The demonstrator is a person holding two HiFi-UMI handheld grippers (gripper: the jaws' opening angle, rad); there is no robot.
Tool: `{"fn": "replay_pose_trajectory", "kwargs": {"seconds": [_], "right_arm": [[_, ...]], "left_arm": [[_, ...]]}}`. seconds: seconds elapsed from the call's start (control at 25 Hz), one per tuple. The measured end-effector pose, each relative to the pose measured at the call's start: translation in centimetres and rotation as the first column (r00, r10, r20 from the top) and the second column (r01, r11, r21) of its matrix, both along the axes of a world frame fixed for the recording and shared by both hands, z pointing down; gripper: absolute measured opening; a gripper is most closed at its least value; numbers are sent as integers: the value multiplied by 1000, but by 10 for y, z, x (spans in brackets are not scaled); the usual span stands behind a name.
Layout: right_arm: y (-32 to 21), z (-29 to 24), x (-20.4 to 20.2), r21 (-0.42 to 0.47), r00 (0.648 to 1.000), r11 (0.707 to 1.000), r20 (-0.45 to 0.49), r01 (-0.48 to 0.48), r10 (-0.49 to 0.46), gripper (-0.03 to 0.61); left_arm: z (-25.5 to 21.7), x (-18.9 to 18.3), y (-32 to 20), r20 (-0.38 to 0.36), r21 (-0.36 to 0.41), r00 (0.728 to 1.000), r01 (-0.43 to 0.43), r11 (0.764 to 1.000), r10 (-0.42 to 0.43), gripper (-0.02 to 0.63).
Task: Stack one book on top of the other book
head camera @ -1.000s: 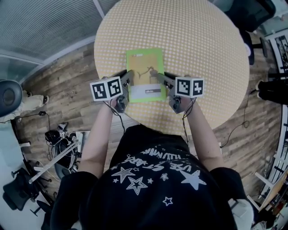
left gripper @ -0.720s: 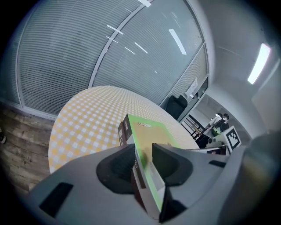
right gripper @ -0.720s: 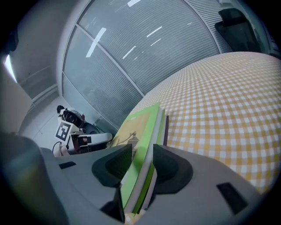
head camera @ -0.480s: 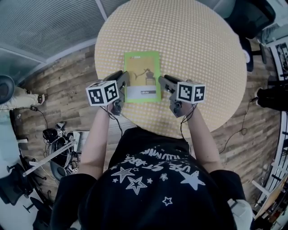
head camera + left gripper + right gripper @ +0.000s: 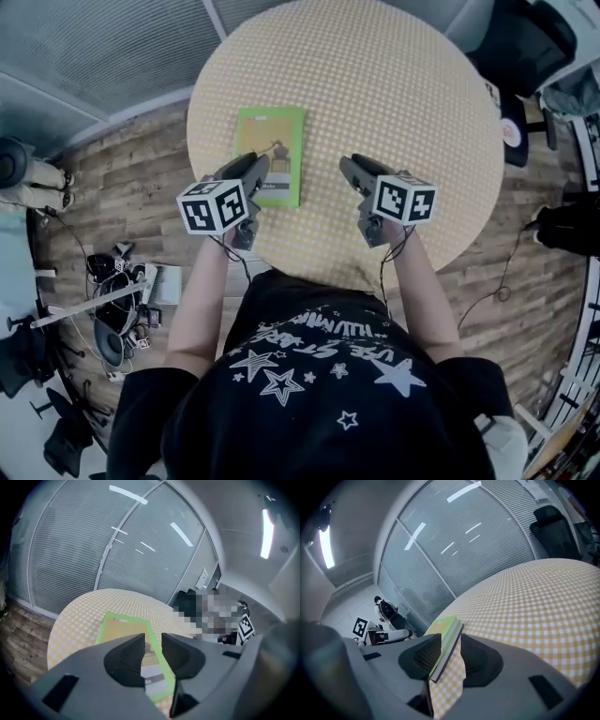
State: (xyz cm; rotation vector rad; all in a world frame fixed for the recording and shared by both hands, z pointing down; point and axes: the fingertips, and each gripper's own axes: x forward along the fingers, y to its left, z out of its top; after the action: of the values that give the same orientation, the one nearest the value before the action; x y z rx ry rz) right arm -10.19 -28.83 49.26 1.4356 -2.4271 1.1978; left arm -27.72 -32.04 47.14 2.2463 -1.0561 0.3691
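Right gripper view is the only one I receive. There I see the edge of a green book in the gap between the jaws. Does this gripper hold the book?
Observer: No. In the head view the right gripper is apart from the green book, with bare table between them.
Operator: Is another book lying elsewhere on the table?
Observer: The head view shows only that one green cover on the table. What is under it I cannot tell from above.
Operator: And the left gripper?
Observer: Its own view shows the left gripper with jaws slightly apart, having just closed a little further, and nothing between them. The book lies beyond.
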Motion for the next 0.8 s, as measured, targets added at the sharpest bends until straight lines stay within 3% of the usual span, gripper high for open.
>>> {"fn": "replay_pose_trajectory", "kwargs": {"seconds": [0.28,0.56,0.8], "right_arm": [[30,-21,54,76,998,995,-21,63,-62,126],[59,-44,110,166,994,981,-37,105,-100,94],[87,-54,142,266,971,937,-139,227,-196,75]], "left_arm": [[-25,77,34,20,87,1000,-22,996,21,96],[-49,143,68,126,229,992,-42,973,13,83],[-57,192,95,109,281,993,3,960,-34,60]]}}
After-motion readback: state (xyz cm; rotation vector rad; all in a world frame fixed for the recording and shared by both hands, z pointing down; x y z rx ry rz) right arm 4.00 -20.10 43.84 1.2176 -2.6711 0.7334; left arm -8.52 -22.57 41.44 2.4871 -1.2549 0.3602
